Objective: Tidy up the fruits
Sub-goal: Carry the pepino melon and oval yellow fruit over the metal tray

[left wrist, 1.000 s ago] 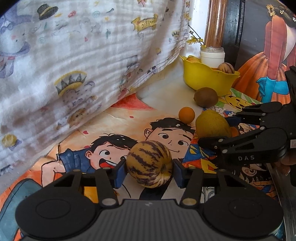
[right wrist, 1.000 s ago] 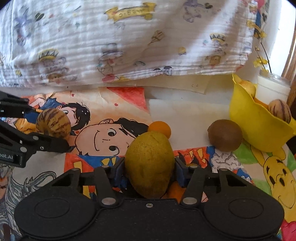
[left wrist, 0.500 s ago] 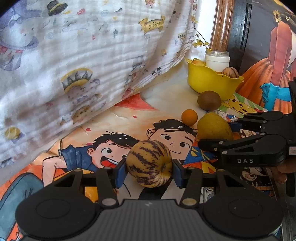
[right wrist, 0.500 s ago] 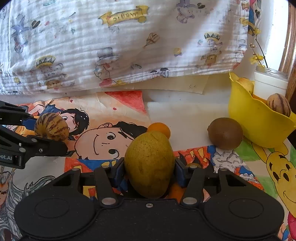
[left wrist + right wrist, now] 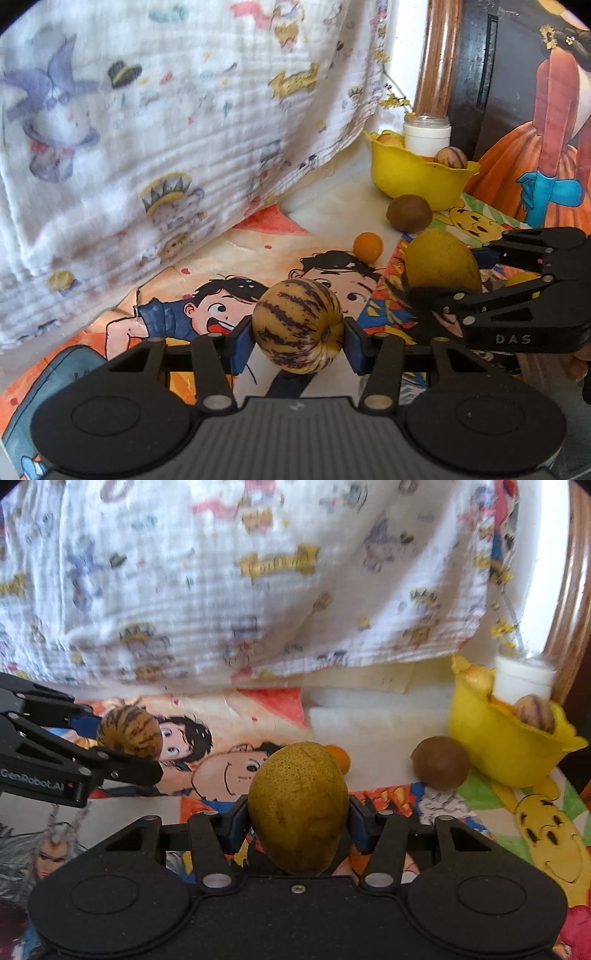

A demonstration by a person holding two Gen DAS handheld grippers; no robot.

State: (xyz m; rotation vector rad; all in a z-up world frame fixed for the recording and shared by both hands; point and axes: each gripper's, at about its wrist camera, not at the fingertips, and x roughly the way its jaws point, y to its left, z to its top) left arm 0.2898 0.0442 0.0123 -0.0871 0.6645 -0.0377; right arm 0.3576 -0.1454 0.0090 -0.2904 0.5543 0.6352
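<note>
My left gripper (image 5: 298, 341) is shut on a yellow fruit with purple stripes (image 5: 297, 325) and holds it above the cartoon mat; it also shows in the right wrist view (image 5: 129, 731). My right gripper (image 5: 297, 821) is shut on a green-yellow pear (image 5: 297, 805), also seen from the left wrist (image 5: 441, 264). A yellow bowl (image 5: 495, 746) at the far right holds another striped fruit (image 5: 535, 714) and other fruit. A brown kiwi (image 5: 440, 762) lies in front of the bowl. A small orange (image 5: 367, 247) lies on the mat.
A white printed cloth (image 5: 240, 583) hangs along the back. A white jar (image 5: 426, 134) stands behind the bowl. A wooden post (image 5: 437, 55) and a poster of a woman in an orange dress (image 5: 546, 129) are on the right.
Both grippers have risen with their fruits; the cloth fills more of each view and the bowl, kiwi and orange sit lower and farther off. Both grips are unchanged.
</note>
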